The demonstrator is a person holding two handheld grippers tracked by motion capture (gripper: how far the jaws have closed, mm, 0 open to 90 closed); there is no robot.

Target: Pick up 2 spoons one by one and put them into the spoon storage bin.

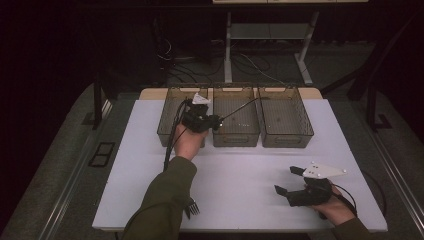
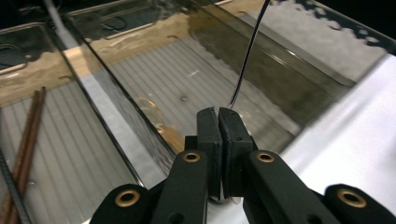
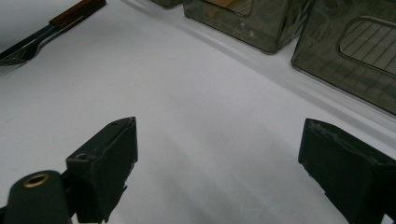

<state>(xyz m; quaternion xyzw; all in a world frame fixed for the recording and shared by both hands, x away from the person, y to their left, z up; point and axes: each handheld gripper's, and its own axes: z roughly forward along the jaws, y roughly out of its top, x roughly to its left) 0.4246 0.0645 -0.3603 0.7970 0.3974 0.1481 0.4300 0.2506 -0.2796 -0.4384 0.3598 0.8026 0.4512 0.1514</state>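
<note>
Thin rod (image 2: 247, 51) over middle bin (image 2: 261, 74)

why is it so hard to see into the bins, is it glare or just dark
Both. High view: dim room, white table is the one bright area, so the smoky bins read murky. Left gripper view: wavy glare streaks on the bin walls. Right gripper view: the hand-held gripper is soft, out of focus.

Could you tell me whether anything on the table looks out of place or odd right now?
One thing stands out: a fork lies loose at the table's near edge, beside the left sleeve, far from the three bins.
</note>
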